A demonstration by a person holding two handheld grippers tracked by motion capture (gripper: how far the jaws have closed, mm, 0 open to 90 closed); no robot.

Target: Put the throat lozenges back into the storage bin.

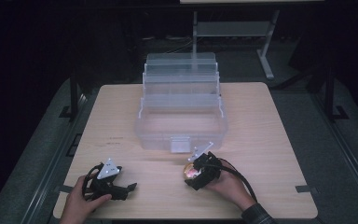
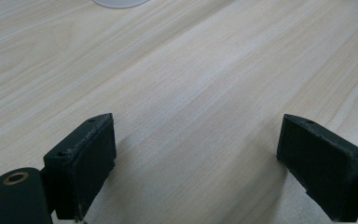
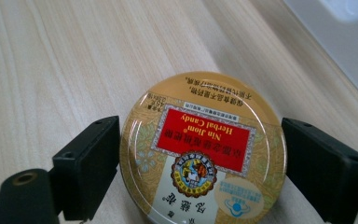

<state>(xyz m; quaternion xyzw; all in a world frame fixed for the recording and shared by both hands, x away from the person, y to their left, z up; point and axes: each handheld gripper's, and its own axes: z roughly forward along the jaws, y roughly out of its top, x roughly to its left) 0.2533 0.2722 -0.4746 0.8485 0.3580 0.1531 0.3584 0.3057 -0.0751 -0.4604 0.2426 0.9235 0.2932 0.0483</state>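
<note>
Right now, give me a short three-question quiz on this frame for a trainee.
1. True or false: the round candy tin lies inside the clear plastic box.
2. What lies between the jaws of the left gripper? A) a tin B) bare tabletop C) a cable
3. Which gripper has its jaws on either side of the tin?

Key
1. False: the tin sits on the wooden table, in front of the box.
2. B: the jaws stand wide apart over bare wood.
3. The right gripper; its pads meet the tin's rim on both sides.
</note>
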